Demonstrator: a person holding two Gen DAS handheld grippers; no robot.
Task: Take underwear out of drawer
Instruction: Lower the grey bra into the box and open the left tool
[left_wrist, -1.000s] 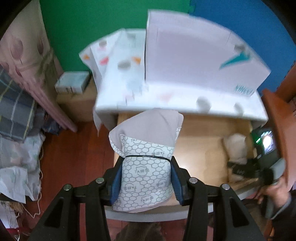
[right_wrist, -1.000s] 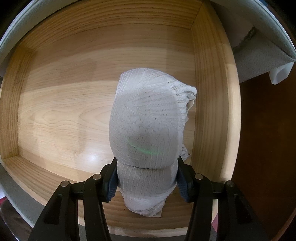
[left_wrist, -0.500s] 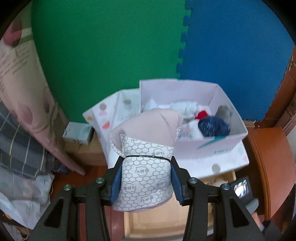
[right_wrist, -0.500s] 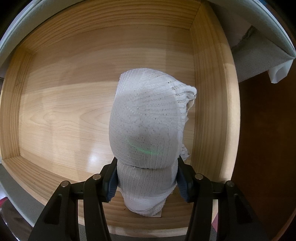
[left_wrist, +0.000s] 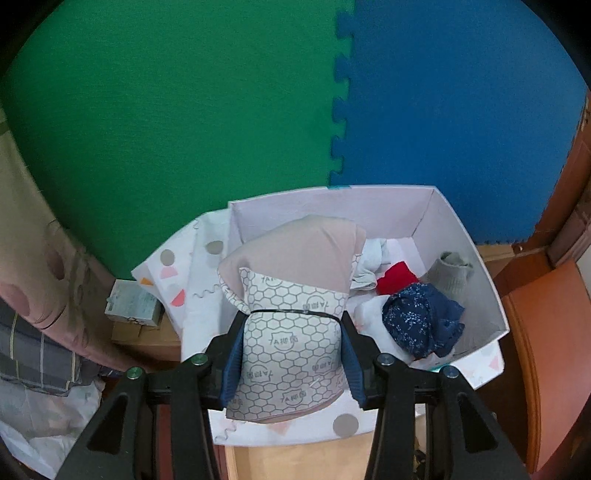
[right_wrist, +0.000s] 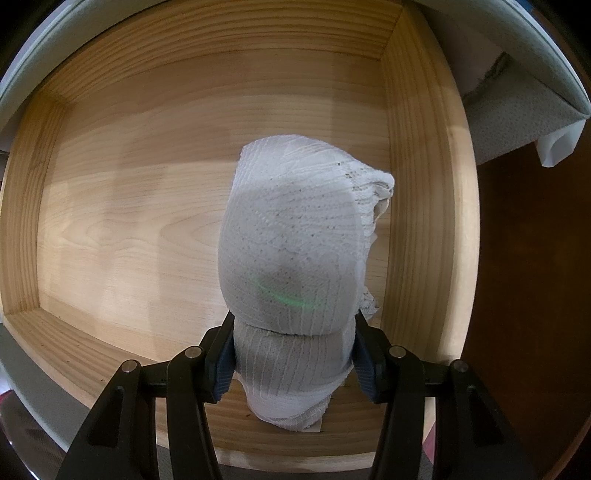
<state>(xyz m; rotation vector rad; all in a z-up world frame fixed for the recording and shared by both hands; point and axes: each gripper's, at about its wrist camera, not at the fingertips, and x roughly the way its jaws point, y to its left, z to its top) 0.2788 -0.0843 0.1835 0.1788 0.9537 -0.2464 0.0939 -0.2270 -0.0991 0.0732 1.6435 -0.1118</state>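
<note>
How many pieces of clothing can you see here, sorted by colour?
White: 2, lacy roll and a crumpled piece in the box
Beige, honeycomb print: 1
Navy: 1
Red: 1
Grey: 1
Total: 6

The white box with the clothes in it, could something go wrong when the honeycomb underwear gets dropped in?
Maybe. The left gripper holds the honeycomb underwear over the near-left part of the white box, so it could catch on the rim or slip outside. Inside, the navy bundle and red piece already crowd the floor. The right gripper clamps the white underwear low, so it may sag.
</note>
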